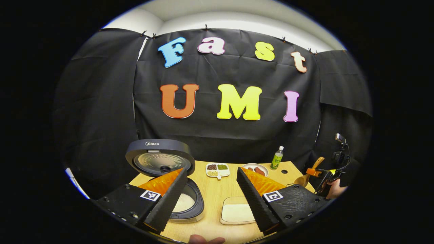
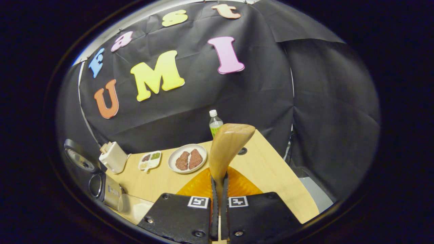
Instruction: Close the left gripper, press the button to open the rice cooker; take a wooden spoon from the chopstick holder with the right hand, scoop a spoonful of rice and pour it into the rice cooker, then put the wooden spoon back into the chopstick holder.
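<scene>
Gripping the spoon (image 2: 226,149) by its handle, the right gripper (image 2: 219,189) has its fingers closed on the wood, which rises ahead of them. The left gripper (image 1: 210,189) hangs with its fingers spread wide and nothing between them. Just beyond its left finger stands the cooker (image 1: 184,203), lid up and rice showing in the pot, so the button step looks done. A tray of rice (image 1: 235,212) lies between those fingers on the surface (image 1: 213,193). Whether the scoop has been poured I cannot tell; returning the spoon to the holder seems left.
</scene>
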Tool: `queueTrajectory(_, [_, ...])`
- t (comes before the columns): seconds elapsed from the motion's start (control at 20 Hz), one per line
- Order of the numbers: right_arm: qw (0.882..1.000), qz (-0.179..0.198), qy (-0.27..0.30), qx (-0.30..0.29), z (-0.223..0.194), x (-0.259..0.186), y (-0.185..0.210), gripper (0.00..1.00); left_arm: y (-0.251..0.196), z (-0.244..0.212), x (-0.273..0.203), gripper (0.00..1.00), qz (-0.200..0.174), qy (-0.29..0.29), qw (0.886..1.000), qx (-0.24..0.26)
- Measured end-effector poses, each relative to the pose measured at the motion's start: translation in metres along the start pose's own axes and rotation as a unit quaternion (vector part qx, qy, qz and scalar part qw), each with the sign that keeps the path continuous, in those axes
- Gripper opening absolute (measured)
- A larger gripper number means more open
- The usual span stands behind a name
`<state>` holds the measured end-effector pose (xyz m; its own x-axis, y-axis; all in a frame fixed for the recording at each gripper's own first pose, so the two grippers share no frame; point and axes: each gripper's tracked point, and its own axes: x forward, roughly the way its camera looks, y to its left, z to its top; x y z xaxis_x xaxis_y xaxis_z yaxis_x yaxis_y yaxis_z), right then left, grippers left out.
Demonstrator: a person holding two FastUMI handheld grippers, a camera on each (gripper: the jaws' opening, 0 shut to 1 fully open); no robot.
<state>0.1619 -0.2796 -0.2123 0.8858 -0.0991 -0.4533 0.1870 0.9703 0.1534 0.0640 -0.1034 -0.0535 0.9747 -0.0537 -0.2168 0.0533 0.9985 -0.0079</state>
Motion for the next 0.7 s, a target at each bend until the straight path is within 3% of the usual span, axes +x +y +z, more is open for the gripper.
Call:
queueTrajectory(0.4, [0.999,0.022,0.021,-0.031,-0.047,0.036,0.003,0.09,0.002,-0.002,0.005,0.95,0.025,0.012,1.000,0.005])
queueTrajectory(0.7, [0.999,0.021,0.029,-0.019,-0.065,0.047,0.001,0.13,0.003,0.014,0.013,0.95,0.035,-0.007,0.999,0.003])
